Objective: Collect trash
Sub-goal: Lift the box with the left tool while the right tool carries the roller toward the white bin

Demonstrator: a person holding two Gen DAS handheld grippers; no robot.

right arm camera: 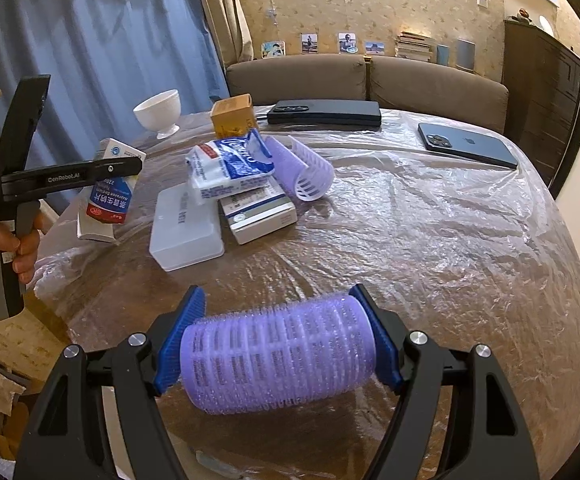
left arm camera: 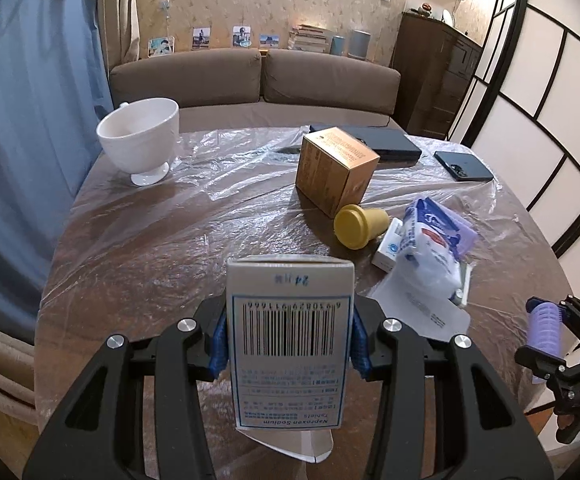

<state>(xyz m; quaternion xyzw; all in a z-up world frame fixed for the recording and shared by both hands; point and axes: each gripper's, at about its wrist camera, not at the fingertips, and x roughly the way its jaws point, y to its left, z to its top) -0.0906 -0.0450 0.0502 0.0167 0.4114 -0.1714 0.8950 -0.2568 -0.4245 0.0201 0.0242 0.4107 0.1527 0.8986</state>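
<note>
My left gripper [left arm camera: 288, 336] is shut on a white medicine box [left arm camera: 290, 340] with a barcode, held above the table's near edge; the box also shows in the right wrist view [right arm camera: 110, 196]. My right gripper [right arm camera: 278, 340] is shut on a purple hair roller [right arm camera: 278, 354], held over the front of the table; it also shows in the left wrist view [left arm camera: 546, 326]. On the table lie a tissue pack [right arm camera: 230, 164], a second medicine box [right arm camera: 258, 212], a white plastic case [right arm camera: 186, 228], a purple roller shell [right arm camera: 306, 168] and a yellow cap [left arm camera: 360, 224].
The table is covered in clear plastic sheet [right arm camera: 430, 220]. An orange-brown carton [left arm camera: 334, 168], a white footed bowl [left arm camera: 142, 144], a dark flat case [right arm camera: 326, 112] and a phone [right arm camera: 466, 150] stand toward the back. A sofa [left arm camera: 250, 80] lies beyond.
</note>
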